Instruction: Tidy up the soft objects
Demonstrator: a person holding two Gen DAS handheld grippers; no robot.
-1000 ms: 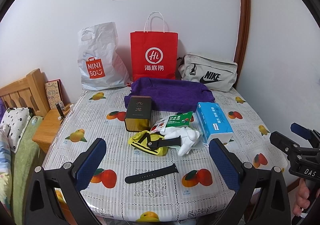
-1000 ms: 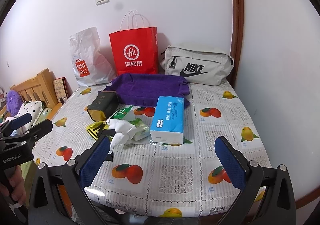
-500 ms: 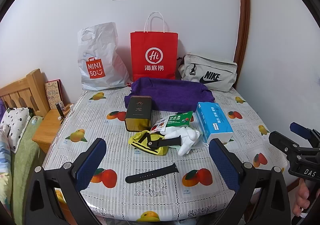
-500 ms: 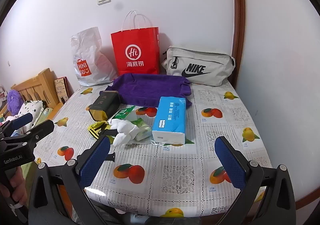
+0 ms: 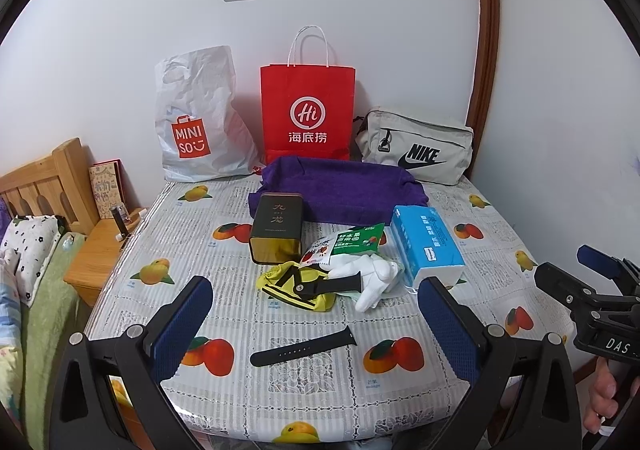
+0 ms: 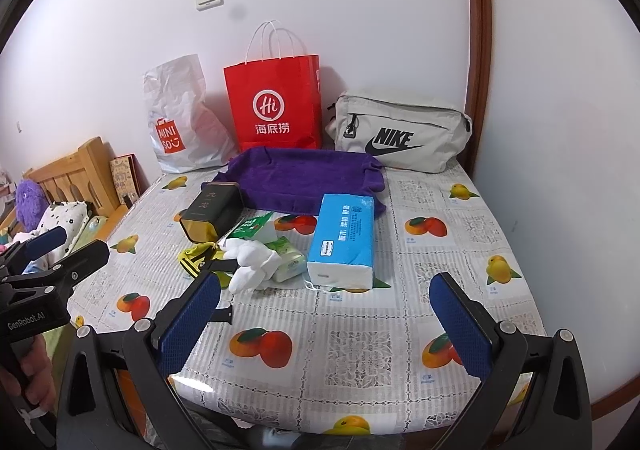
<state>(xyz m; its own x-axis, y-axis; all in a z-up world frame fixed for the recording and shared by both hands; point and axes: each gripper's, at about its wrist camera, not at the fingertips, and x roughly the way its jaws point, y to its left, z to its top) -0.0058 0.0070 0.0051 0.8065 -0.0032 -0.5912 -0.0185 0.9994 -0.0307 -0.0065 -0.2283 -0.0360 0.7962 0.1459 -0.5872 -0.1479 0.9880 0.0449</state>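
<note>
While both grippers hang over the near edge of the table [image 5: 168,234], neither touches anything. The left gripper [image 5: 316,326] has its blue-padded jaws spread wide with nothing between them but tablecloth; the right gripper [image 6: 326,320] is likewise wide apart and empty.

In the left wrist view, the soft things cluster near the picture's centre. A pair of white gloves [image 5: 370,274] lies in a heap, touching at its 9 o'clock a crumpled yellow cloth with black trim [image 5: 292,288]. A short black watch strap piece [image 5: 332,284] rests across both. At 3 o'clock of the gloves stands a blue pack of tissues [image 5: 426,244], just beside them. At 12 o'clock of the gloves lie a green snack packet [image 5: 358,240] and a small red-and-white packet [image 5: 318,252], with a dark tea tin [image 5: 277,228] at their 9 o'clock. A second black watch strap [image 5: 302,344] lies alone at 6 o'clock of the heap, between the left jaws.

Behind the tin, a purple towel [image 5: 340,188] is spread. Along the wall at 12 o'clock stand a white MINISO bag [image 5: 198,118], a red paper bag [image 5: 308,110] and a grey Nike waist bag [image 5: 416,152].

In the right wrist view, a small green tissue pack [image 6: 290,258] shows, tucked between the gloves and the blue pack.
</note>
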